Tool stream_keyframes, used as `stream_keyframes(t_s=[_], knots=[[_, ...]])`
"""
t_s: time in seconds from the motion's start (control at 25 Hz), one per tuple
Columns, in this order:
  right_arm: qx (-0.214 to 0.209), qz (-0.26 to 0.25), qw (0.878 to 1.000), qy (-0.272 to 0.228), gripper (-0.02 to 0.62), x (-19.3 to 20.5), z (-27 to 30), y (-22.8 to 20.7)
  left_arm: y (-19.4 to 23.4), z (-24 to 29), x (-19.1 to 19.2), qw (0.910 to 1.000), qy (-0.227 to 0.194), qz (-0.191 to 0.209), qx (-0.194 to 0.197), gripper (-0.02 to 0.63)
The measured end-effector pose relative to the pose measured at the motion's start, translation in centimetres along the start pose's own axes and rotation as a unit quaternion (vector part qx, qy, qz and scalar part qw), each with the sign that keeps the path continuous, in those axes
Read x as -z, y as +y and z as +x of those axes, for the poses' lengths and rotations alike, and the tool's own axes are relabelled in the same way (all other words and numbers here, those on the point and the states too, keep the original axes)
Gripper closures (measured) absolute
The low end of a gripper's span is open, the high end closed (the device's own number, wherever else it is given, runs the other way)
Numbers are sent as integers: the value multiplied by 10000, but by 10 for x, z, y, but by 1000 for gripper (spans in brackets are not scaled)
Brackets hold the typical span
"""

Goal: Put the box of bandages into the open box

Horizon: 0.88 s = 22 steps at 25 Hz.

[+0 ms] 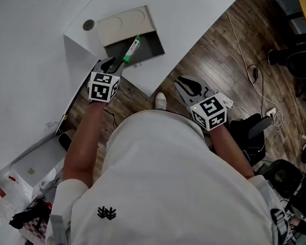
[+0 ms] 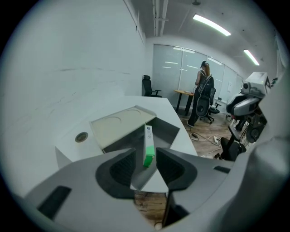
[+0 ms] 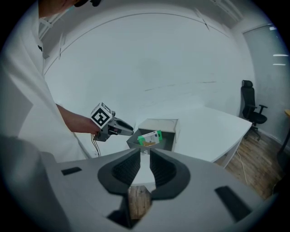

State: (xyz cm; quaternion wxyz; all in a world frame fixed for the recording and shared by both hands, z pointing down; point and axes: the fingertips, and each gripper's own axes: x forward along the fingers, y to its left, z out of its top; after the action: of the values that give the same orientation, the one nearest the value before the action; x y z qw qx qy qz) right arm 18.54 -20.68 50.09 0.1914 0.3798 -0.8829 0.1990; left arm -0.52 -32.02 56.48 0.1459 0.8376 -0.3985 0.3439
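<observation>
White shirt [image 1: 166, 199] on the person's back fills the lower head view, with both forearms reaching forward. At left, the left gripper [image 1: 117, 64] points at an open box [image 1: 153, 45] with a dark grey inside, set near the edge of a white table [image 1: 195, 2]. Its cream lid [image 1: 123, 24] lies folded back. A green and white box of bandages [image 1: 132, 49] sits slanted inside the open box, its lower end just beyond the left gripper's tips. At right, the right gripper [image 1: 186, 85] is held over wooden floor [image 1: 216, 54], well apart from the box.

From the left gripper view, the left gripper's [image 2: 146, 158] jaws stand apart with nothing pressed between the pads. The box of bandages [image 2: 148, 141] shows through the gap, farther on, lying inside the open box [image 2: 168, 131]. A person [image 2: 202, 93] stands far back in the room.

From the right gripper view, the right gripper's [image 3: 145, 156] jaws are slightly apart and empty. Beyond them the bandage box [image 3: 150, 138] tilts in the open box [image 3: 166, 136], with the left gripper [image 3: 121, 128] just beside it.
</observation>
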Motion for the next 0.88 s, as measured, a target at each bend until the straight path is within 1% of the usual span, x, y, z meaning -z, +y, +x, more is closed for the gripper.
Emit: stream_keyframes(t_s=[0.2,0.28,0.44,0.56,0.76,0.88], knots=[[47,-15,10000,0,533,0,8,25,3,-26,7,9997,-204,-56,134,494],[77,-9,10000,0,535,2,10,36,2,-37,12,9994,-265,-71,205,520],[181,-13,9998,-34,543,2,14,58,0,-63,24,9984,-379,-100,399,568],[298,4,9995,-65,551,3,16,72,-1,-81,31,9972,-476,-91,566,588],[464,140,9988,-123,561,6,14,96,-11,-111,40,9941,-630,-91,874,598],[538,168,9983,-148,566,9,13,112,-18,-129,45,9914,-722,-163,1075,600]])
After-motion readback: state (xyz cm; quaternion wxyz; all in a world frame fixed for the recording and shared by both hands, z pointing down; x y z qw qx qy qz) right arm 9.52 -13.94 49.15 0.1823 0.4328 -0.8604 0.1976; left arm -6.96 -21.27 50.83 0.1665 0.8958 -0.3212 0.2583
